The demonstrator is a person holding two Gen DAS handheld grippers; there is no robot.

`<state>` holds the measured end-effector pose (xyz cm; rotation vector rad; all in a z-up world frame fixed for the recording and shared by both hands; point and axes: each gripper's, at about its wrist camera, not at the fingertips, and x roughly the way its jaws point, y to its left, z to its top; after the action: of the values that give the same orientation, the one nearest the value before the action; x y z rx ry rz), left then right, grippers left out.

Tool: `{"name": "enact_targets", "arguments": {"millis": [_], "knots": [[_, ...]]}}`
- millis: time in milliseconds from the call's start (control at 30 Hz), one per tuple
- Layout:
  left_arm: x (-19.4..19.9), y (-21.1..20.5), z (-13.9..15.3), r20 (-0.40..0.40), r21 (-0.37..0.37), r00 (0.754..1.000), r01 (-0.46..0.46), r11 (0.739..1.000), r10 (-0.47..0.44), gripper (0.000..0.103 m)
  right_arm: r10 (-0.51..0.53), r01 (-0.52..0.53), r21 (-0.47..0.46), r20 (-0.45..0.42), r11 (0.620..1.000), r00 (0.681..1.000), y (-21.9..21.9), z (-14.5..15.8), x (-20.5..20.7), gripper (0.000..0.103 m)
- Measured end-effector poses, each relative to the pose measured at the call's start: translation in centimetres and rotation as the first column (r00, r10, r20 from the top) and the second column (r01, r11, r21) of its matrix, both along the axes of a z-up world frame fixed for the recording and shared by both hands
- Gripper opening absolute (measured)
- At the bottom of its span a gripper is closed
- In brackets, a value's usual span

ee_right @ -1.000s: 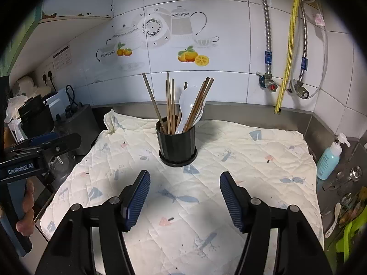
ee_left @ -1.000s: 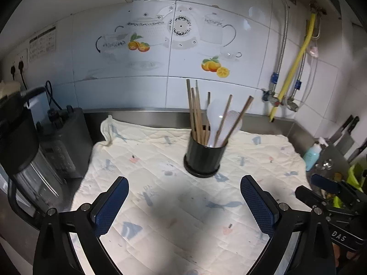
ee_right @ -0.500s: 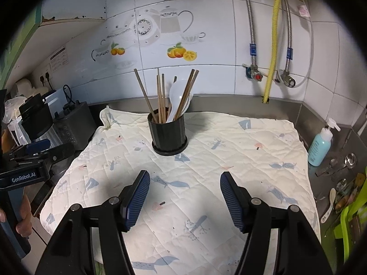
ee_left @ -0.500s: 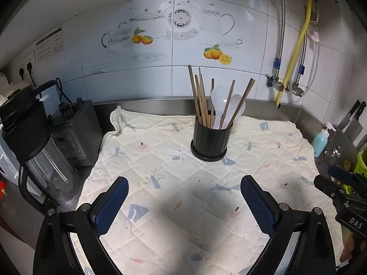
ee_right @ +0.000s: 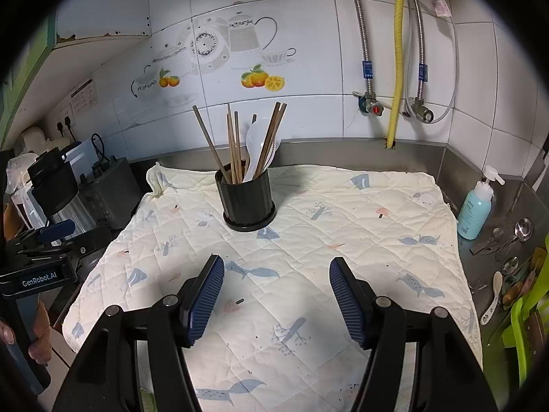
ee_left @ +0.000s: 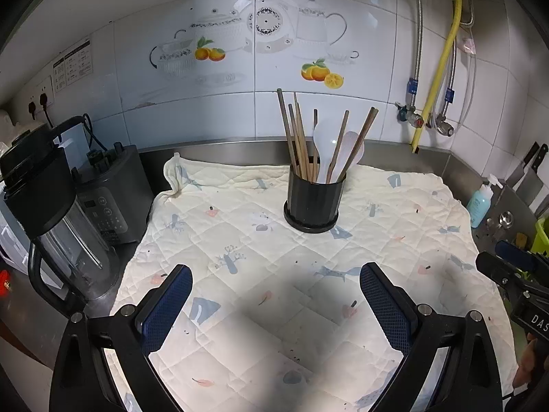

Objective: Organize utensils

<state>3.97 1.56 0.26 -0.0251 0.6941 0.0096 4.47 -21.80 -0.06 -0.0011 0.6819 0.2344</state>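
Left wrist view: your left tongs stand apart and empty above the quilted cloth on the counter, and the right tongs likewise stand apart on nothing. The black holder sits upright near the back of the cloth, holding about seven chopsticks and two white spoons, and the cloth around it is bare, so sorting looks done or nearly so. Next you would likely need the loose spoons right of the cloth, count unclear.
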Motion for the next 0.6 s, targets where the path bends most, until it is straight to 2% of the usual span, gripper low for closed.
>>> {"name": "enact_targets", "arguments": {"millis": [600], "knots": [[0.06,0.03,-0.47,-0.010,-0.006,1.000,0.000,1.000,0.000,0.103,0.001,-0.001,-0.004,-0.001,1.000,1.000,0.03,-0.12,0.00,0.070]]}}
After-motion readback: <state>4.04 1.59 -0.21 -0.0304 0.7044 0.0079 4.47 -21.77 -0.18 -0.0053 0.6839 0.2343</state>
